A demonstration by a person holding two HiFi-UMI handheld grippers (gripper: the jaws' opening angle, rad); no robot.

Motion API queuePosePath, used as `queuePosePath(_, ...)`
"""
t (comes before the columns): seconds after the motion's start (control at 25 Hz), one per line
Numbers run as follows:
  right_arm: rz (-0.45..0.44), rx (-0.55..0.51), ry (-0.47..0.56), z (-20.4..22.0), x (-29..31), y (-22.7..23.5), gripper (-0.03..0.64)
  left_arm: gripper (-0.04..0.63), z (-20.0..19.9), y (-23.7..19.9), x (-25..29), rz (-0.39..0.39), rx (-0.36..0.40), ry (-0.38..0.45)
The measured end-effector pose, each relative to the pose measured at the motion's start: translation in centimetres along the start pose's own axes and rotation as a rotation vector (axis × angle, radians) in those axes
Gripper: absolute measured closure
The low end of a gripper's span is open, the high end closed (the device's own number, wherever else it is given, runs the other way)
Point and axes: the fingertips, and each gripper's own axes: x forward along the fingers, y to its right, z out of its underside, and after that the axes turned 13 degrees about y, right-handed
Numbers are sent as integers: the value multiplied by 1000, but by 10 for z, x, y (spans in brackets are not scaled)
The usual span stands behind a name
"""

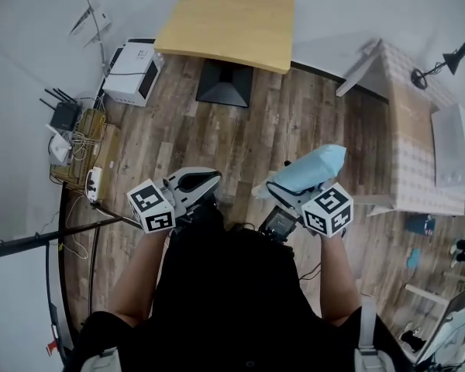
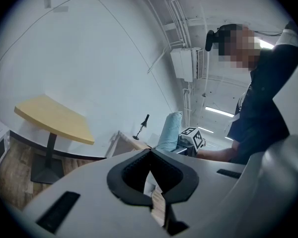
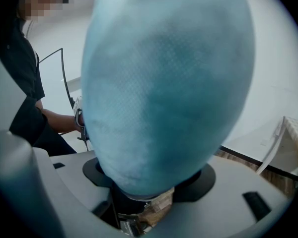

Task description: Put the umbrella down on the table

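A folded light-blue umbrella (image 1: pixel 314 169) is held in the air over the wooden floor, with my right gripper (image 1: pixel 288 192) shut on its lower end. It fills most of the right gripper view as a blue fabric mass (image 3: pixel 164 83) rising out of the jaws (image 3: pixel 148 185). In the left gripper view the umbrella (image 2: pixel 169 130) stands upright beside the right gripper's marker cube (image 2: pixel 192 137). My left gripper (image 1: pixel 205 181) hangs level with the right one, shut with nothing in it (image 2: pixel 150 153). A yellow wooden table (image 1: pixel 225 18) stands ahead, apart from both grippers.
A second table with a checked cloth (image 1: pixel 411 130) and a black desk lamp (image 1: pixel 442 64) is at the right. A white box (image 1: pixel 132 72) and routers with cables (image 1: pixel 74 130) line the left wall. A black pole (image 1: pixel 54 237) crosses low left.
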Motion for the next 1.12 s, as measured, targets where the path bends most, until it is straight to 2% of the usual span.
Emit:
queuePosePath(0.4, 53, -40, 10, -69, 75, 44, 313, 583, -72, -98, 16, 57, 19, 15)
queuePosePath(0.64, 95, -18, 44, -84, 110, 59, 313, 583, -85, -138, 18, 94, 10, 4)
queuePosePath(0.92, 92, 2, 32, -90, 129, 89, 313, 583, -90, -171, 36, 93, -10, 8)
queuePosePath(1.12, 64, 22, 51, -100, 147, 122, 313, 583, -98, -195, 59, 63, -8, 4)
